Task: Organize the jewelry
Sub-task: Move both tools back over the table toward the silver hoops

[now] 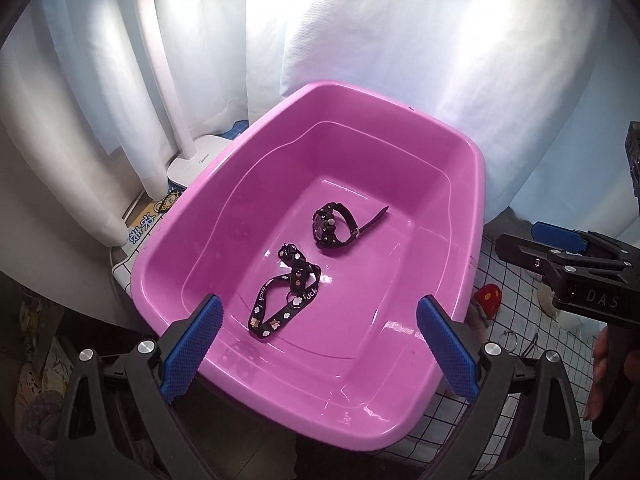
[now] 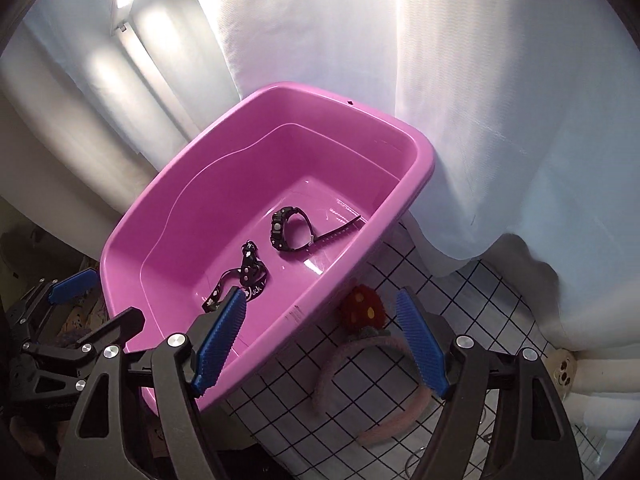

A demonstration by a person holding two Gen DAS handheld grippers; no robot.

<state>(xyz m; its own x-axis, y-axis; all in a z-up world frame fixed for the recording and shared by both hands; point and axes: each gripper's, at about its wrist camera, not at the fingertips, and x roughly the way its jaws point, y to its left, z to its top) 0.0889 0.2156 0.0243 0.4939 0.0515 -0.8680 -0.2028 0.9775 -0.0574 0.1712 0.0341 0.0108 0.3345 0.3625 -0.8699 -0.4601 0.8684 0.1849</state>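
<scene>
Right gripper (image 2: 320, 340), jaws apart and empty, hangs over the pink headband (image 2: 352, 364), which lies directly beneath and just past its fingertips, its arc crossing the jaw gap; this hand is nearer. Left gripper (image 1: 318, 344), likewise apart, hangs above the pink tub (image 1: 472, 184) holding watch (image 1: 334, 226) and black strap (image 1: 280, 300).

The left wrist camera looked steeply down past the left gripper (image 1: 319, 346) into the pink tub (image 1: 224, 184), close above its near rim. The right wrist camera sat to that gripper's right, over the tub's (image 2: 132, 236) right edge and the checked cloth (image 2: 448, 276), perhaps slightly farther back. Both views shared the tub's floor and the white curtain (image 1: 380, 40) beyond.
</scene>
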